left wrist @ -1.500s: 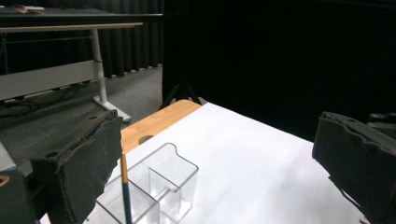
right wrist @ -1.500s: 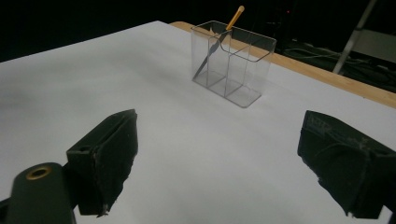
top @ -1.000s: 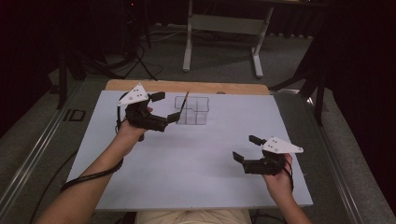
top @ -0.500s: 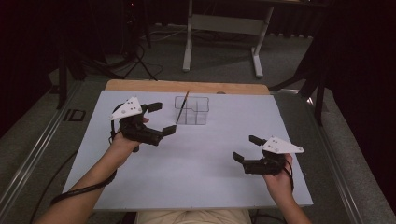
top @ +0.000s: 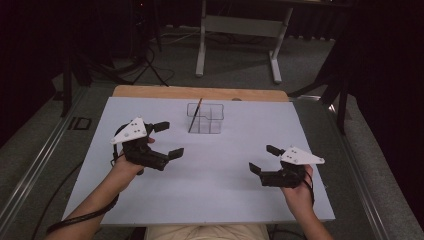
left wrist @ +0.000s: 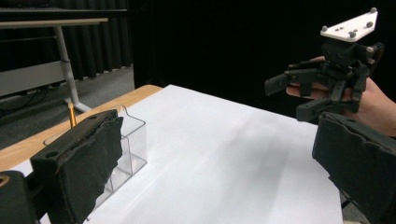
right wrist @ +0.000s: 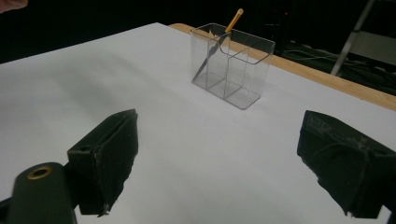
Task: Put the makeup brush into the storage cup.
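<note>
high overhead, two low jaw-level views

Clear organizer [top: 205,119] at table's [top: 225,200] far edge, open tabletop elsewhere

The left claw [left wrist: 215,154] stands wide open with nothing between its two black jaws, which rise from the bottom corners over the white desk [left wrist: 219,154]. Just beyond the jaw on the left sits a clear divided holder [left wrist: 130,144], with the orange tip of a brush [left wrist: 71,114] showing above that jaw. Farther off at the upper right, a hand [left wrist: 373,105] holds the right claw [left wrist: 292,95], its jaws apart and empty, above the desk.
</note>
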